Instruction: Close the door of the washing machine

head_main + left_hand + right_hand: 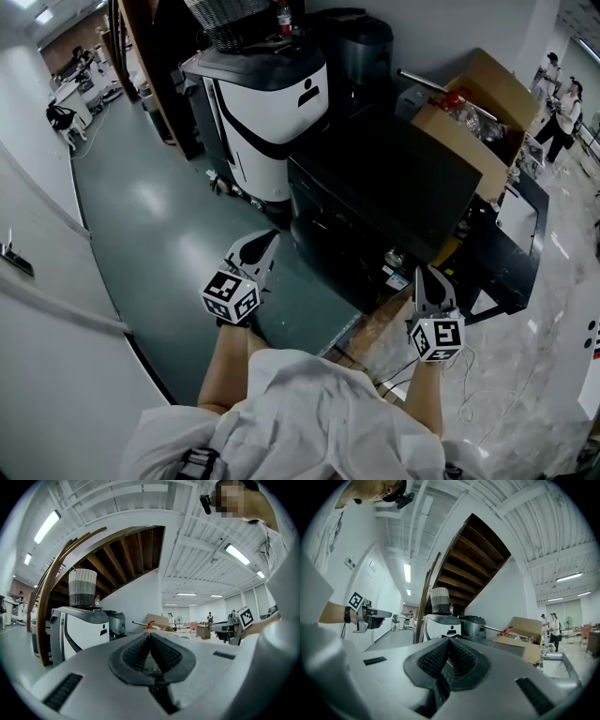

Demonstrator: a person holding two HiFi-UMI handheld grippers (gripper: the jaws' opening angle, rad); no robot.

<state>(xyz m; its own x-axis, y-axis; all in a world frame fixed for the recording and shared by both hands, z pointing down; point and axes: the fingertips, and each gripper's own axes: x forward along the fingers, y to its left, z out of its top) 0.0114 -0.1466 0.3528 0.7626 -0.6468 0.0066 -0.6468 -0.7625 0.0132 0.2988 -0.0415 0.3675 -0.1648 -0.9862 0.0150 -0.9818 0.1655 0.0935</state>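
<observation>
The black washing machine (384, 202) stands in front of me with its front face (333, 258) turned my way. That face is too dark to make out the door. My left gripper (263, 246) hovers just left of the machine's front corner, shut with nothing between its pads (150, 637). My right gripper (429, 279) is held level by the machine's right front corner, and its pads meet on nothing (449, 641). From the right gripper view the left gripper (370, 615) shows off to the side. Neither gripper touches the machine.
A white and black appliance (267, 122) with a woven basket (230, 19) on top stands behind-left. An open cardboard box (478, 122) sits behind-right, a low black unit (511, 253) to the right. Cables (478, 394) lie on the floor. People (562, 112) stand far right.
</observation>
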